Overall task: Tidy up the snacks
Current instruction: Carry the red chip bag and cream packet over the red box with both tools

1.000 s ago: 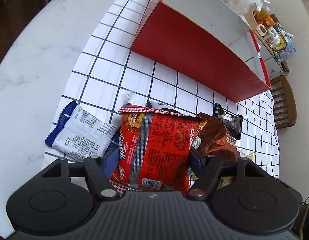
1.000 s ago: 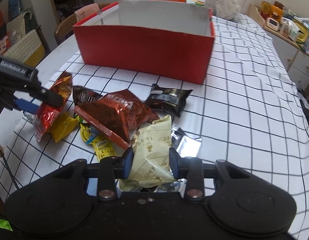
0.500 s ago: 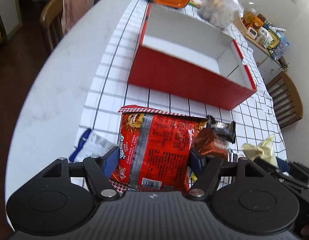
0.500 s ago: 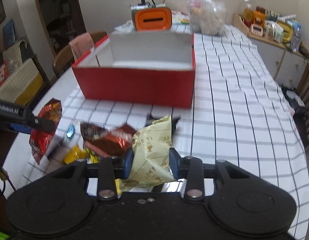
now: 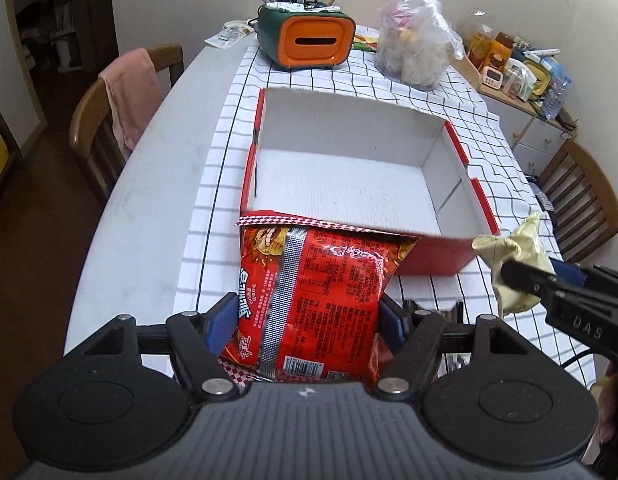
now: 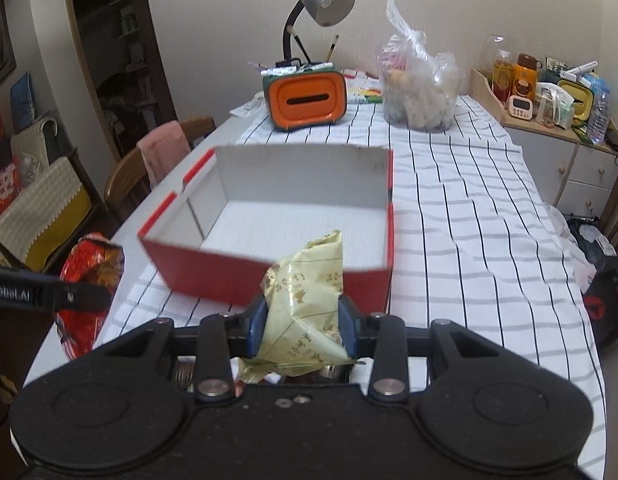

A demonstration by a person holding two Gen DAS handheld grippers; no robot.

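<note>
1. On the left, a glossy red instant-noodle packet (image 5: 313, 304) with a silver seam hangs clamped between the left gripper's (image 5: 307, 322) wide-set fingers (image 5: 219, 320).
2. Ahead, the empty red box (image 5: 437, 266) sits on the checked surface (image 5: 469, 112).
3. At right, the right gripper's (image 6: 301, 326) narrow-set fingers (image 6: 256, 326) pinch a crumpled pale-yellow snack bag (image 6: 305, 304).
4. Both packets have risen off the snack pile since a second ago.

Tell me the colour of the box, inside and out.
The box is red outside and white inside; the left wrist view shows it best.
</note>
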